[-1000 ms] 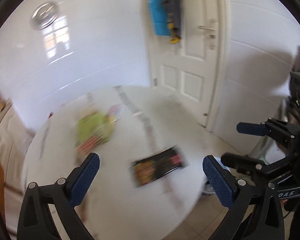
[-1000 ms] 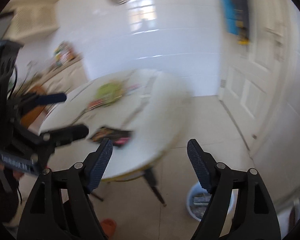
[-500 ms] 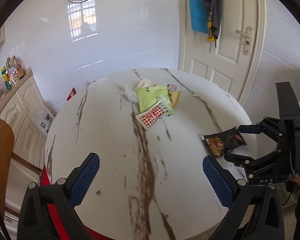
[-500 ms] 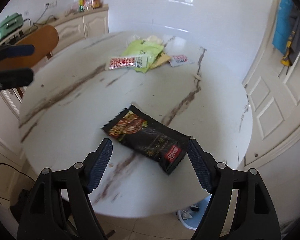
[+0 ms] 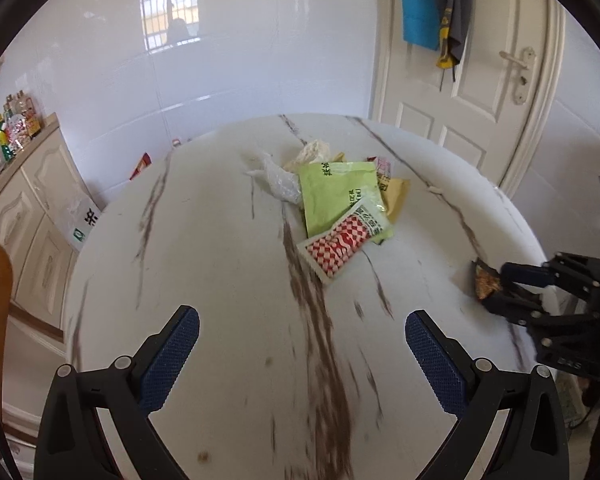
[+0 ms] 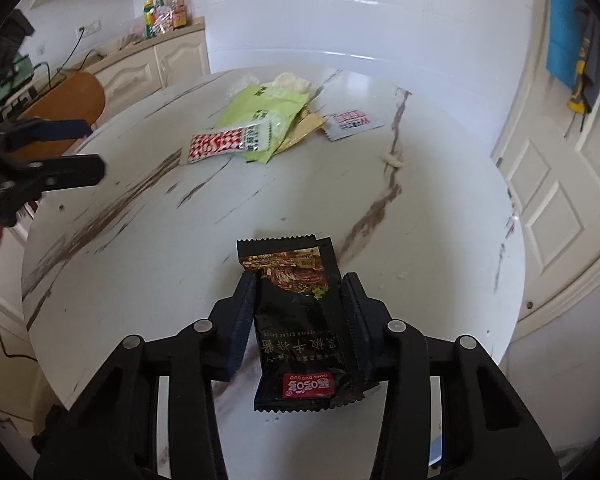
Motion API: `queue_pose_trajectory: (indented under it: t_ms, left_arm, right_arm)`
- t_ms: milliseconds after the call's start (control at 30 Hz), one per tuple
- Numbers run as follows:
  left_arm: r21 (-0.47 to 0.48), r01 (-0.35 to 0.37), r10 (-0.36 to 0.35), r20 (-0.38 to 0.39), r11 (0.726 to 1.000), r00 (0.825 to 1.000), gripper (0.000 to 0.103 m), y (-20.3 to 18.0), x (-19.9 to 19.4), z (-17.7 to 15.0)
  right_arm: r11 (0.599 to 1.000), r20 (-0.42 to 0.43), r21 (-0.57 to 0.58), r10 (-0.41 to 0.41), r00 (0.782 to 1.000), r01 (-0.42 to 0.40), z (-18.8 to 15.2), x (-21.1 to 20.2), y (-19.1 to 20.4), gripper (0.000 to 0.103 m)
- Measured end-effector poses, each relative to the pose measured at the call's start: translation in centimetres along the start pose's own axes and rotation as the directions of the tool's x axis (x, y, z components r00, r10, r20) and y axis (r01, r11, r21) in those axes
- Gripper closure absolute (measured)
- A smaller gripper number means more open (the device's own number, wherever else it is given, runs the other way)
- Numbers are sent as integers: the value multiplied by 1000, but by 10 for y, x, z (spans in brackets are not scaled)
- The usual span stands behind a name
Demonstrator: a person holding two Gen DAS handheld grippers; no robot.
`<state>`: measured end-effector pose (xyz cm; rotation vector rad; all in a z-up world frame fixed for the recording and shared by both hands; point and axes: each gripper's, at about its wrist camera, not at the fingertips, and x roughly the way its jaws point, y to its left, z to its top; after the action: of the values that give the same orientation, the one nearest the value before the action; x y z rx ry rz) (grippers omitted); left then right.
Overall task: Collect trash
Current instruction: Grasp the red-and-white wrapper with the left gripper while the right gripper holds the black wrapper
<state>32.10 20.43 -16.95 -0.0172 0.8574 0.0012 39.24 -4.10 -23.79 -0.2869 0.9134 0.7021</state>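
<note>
A black sauce sachet [image 6: 296, 320] lies near the front edge of the round marble table [image 6: 140, 264]. My right gripper [image 6: 300, 280] straddles it lengthwise, its jaws closing, and both pads touch the sachet's long edges. The left wrist view shows that gripper [image 5: 500, 286] at the table's right rim with the sachet's end [image 5: 485, 282] between its fingers. My left gripper [image 5: 302, 340] hovers open and empty over the near side of the table. Farther back lie a green packet [image 5: 336, 196], a red-and-white checked sachet [image 5: 340, 244], crumpled clear plastic [image 5: 280, 178] and a small white-and-red sachet [image 6: 352, 122].
A white door [image 5: 480, 92] with clothes hanging on it stands behind the table. Cream cabinets [image 6: 140, 68] with bottles on top run along the left wall, and a brown chair back [image 6: 68, 100] stands beside the table. A small crumb [image 6: 392, 159] lies on the marble.
Both grippers swung in over the table and sank. The right gripper's jaws narrowed from wide open onto the black sachet, which now lies lengthwise between them.
</note>
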Motion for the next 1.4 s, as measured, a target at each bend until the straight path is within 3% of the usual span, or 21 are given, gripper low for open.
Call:
queue_pose_trajectory:
  t_ms: [200, 333, 467, 533, 600, 700, 800, 933, 1000, 1067, 1200, 1267, 1333, 1400]
  left_arm:
    - [43, -47, 49, -56, 998, 997, 3, -12, 51, 29]
    - [98, -44, 51, -68, 994, 996, 3, -23, 76, 38]
    - [79, -52, 57, -58, 996, 997, 10, -22, 91, 42]
    - [77, -41, 45, -49, 996, 998, 23, -22, 93, 45]
    - [71, 17, -13, -56, 997, 998, 52, -22, 94, 46]
    - [63, 70, -66, -63, 996, 996, 76, -22, 95, 48]
    - [56, 56, -53, -51, 997, 997, 82, -21, 92, 42]
    - [44, 95, -93, -50, 994, 994, 86, -21, 80, 30]
    - [43, 104, -102, -38, 994, 994, 96, -22, 67, 23]
    - [32, 131, -130, -31, 991, 991, 98, -24, 52, 15]
    - [70, 139, -137, -30, 988, 990, 100, -37, 29, -6]
    - [70, 150, -148, -38, 986, 988, 99, -44, 22, -12]
    - [57, 153, -151, -45, 986, 988, 99, -41, 16, -16]
    - [50, 159, -157, -52, 986, 986, 98, -40, 8, -21]
  right_arm:
    - [997, 35, 66, 32, 999, -34, 10, 1, -18, 83]
    - [993, 43, 100, 61, 997, -65, 14, 6, -27, 84]
    - [990, 49, 118, 78, 996, -84, 17, 9, -32, 83]
    - [987, 53, 132, 87, 995, -94, 18, 10, -35, 83]
    - [984, 59, 145, 91, 994, -99, 17, 11, -35, 83]
    - [982, 66, 159, 92, 994, -101, 17, 11, -36, 83]
    - [982, 67, 164, 81, 994, -91, 16, 10, -34, 83]
    - [982, 66, 167, 84, 994, -94, 13, 5, -27, 83]
    - [982, 67, 167, 84, 994, -94, 9, 2, -23, 84]
    - [982, 76, 166, 75, 994, -87, 5, -3, -18, 85]
    - [980, 65, 166, 96, 993, -106, -1, -10, -7, 95]
    - [987, 74, 146, 56, 996, -66, -6, -12, 2, 94]
    - [987, 59, 140, 70, 996, -78, -9, -12, 5, 92]
    - [991, 69, 126, 46, 997, -54, -12, -18, 8, 85]
